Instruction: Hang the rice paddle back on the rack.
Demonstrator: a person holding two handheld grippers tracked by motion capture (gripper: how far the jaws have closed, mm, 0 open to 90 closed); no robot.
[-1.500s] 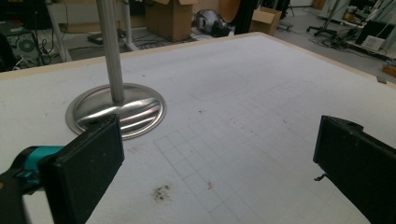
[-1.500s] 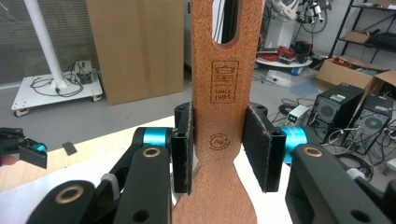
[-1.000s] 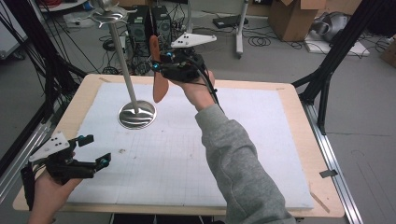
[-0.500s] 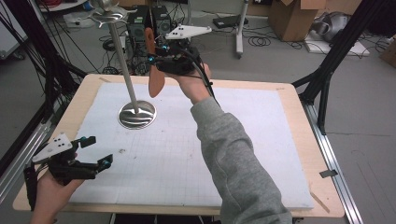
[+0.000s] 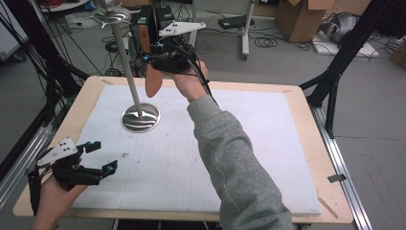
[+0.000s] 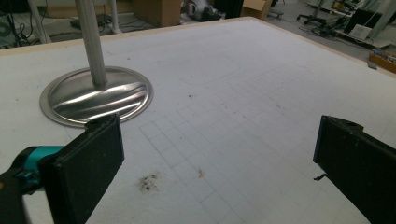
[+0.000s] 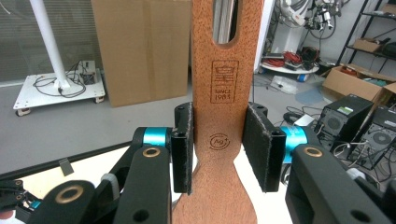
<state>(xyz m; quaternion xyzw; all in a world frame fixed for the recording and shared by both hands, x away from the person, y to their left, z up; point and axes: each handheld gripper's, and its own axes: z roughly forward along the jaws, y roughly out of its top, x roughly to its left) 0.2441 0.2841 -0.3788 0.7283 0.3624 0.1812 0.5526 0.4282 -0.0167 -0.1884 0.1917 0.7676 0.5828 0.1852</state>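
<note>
Holding wooden spatula [image 7: 223, 112] clamped in right gripper [image 5: 165, 60], raised beside stand pole [image 5: 127, 67] | slot apparently not yet over top hook [image 5: 111, 15] | hanging left | left gripper [image 5: 98, 158] released, idle near table [image 5: 297, 103] edge

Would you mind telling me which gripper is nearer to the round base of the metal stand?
Left. The left gripper hovers low over the mat just short of the stand base, jaws open. The right gripper is raised well above it, shut on the wooden spatula.
</note>
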